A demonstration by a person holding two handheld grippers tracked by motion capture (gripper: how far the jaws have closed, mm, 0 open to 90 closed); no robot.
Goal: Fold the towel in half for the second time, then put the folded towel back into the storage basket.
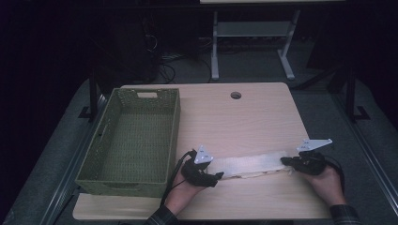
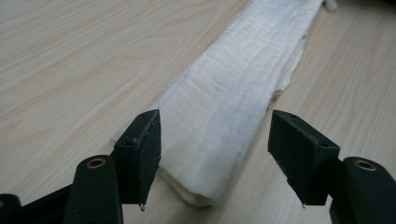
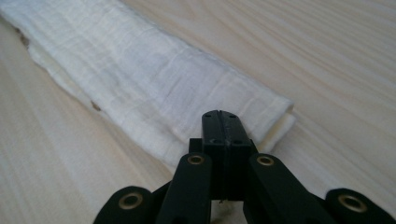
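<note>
Cloth, white and folded into a long narrow strip, lies flat on the wooden table between the two hands. The left gripper has its fingers spread to either side of the strip's near end, not pressing it. The right gripper has its fingers pressed together at the strip's other end; whether they pinch the fabric cannot be told. A green woven basket stands just left.

I can read no text, label, brand, number or sign here, on any surface in the scene.
</note>
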